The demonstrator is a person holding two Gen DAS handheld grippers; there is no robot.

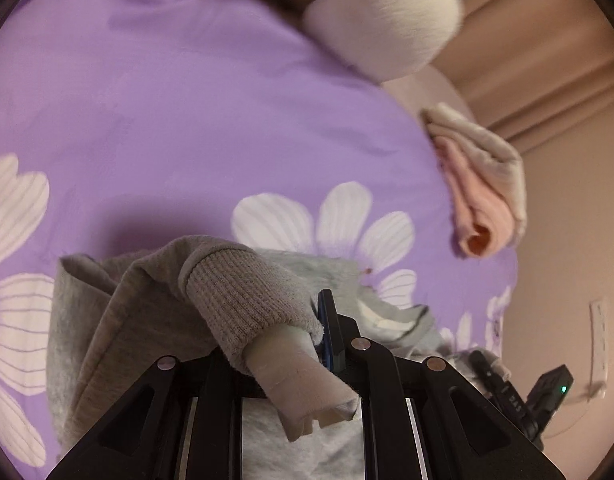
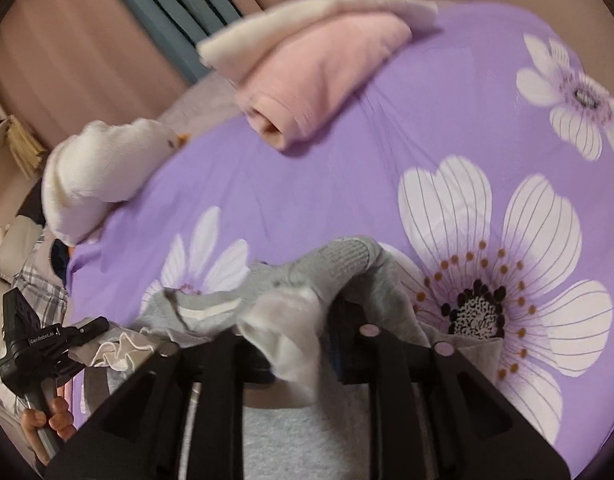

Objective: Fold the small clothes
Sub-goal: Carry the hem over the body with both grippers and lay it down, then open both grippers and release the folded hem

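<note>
A small grey sweatshirt (image 1: 107,340) (image 2: 315,440) lies on a purple bedsheet (image 1: 187,120) (image 2: 307,192) printed with white flowers. My left gripper (image 1: 279,316) is shut on one ribbed sleeve cuff (image 1: 243,292), and a pale inner sleeve sticks out toward the camera. My right gripper (image 2: 295,320) stands open, with the other cuff (image 2: 347,256) and its white inner sleeve (image 2: 291,332) lying loose and blurred between the fingers. The sweatshirt's neckline (image 2: 203,308) shows to the left of it.
A folded pink garment (image 1: 479,200) (image 2: 319,80) sits on a cream one at the bed's far side. A white fluffy item (image 1: 387,20) (image 2: 91,168) lies near the bed edge. Curtains (image 2: 87,40) hang behind. A hand (image 2: 55,420) holds the other gripper's handle.
</note>
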